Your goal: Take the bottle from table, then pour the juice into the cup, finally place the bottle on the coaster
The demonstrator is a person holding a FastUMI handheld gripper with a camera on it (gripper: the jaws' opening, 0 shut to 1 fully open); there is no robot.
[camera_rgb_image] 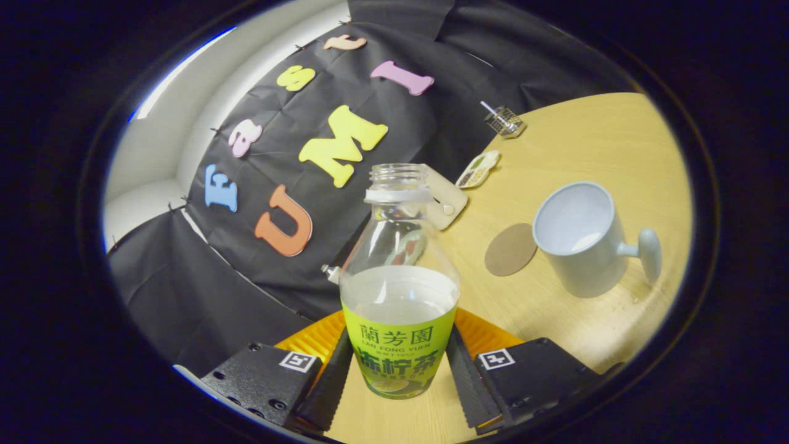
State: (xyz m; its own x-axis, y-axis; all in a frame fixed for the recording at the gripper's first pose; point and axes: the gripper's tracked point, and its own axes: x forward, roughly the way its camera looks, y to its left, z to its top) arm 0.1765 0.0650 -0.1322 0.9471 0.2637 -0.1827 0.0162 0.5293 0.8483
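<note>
Between the two fingers of the hand-held gripper (397,370) stands the bottle (399,290), clamped at its labelled lower part, with one finger (330,382) pressed against one side of the label and the other against the opposite side. The bottle has no cap; its open neck rises straight ahead of the fingers, and pale liquid fills it to just above the label, the upper part being clear. The whole scene is tilted in the gripper view, so the wooden counter (592,135) slopes away beyond the fingers. On it, well beyond the right-hand finger, a pale mug-shaped cup (579,237) stands with its mouth open toward the camera and its handle pointing away from the bottle. Just beside the cup, on the side nearer the bottle, lies a flat round brown coaster (510,250), bare. Farther back on the counter are a beige box-like item (445,200) partly hidden behind the bottle's neck, a small oval dish (478,169) with mixed contents, and a little wire basket (504,120) near the booth's wall.
</note>
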